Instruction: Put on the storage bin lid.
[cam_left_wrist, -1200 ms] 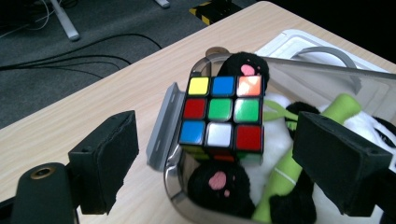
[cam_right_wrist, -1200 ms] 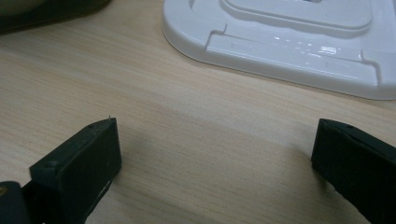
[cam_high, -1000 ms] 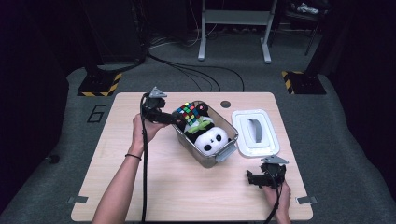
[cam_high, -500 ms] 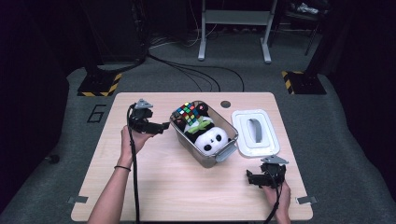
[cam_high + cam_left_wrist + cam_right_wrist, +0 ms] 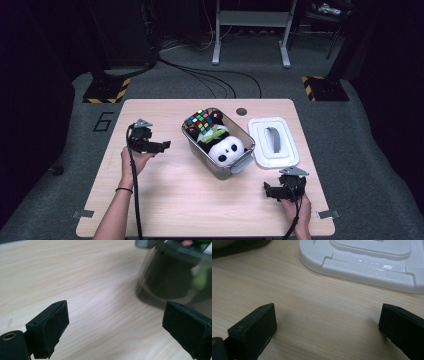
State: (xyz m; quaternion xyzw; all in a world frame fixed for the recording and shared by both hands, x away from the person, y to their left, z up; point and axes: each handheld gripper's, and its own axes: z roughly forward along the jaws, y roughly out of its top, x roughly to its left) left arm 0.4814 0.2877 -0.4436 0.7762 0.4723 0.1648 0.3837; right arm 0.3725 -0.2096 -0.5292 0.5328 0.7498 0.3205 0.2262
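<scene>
A clear plastic bin (image 5: 223, 171) stands mid-table and holds a panda plush (image 5: 226, 149), a colour cube (image 5: 199, 122) and a green item (image 5: 214, 134). Its white lid (image 5: 274, 141) lies flat to the right. My left gripper (image 5: 164, 145) hovers low over the table left of the bin, jaws pointing toward it. They are open with nothing between them and have just been opening. In the left gripper view the left gripper (image 5: 117, 313) faces the bin (image 5: 172, 277). My right gripper (image 5: 268, 191) rests open near the front right. In the right gripper view the right gripper (image 5: 327, 317) faces the lid (image 5: 367, 262).
The wooden table (image 5: 165, 200) has bare surface left of and in front of the bin. A small dark round spot (image 5: 242, 111) sits at the back edge. Cables trail from both grippers toward the front. Dark floor with stands and cables lies beyond.
My left hand has drawn away from the bin's left rim, moving left and down toward the table. The right hand has stayed where it was.
</scene>
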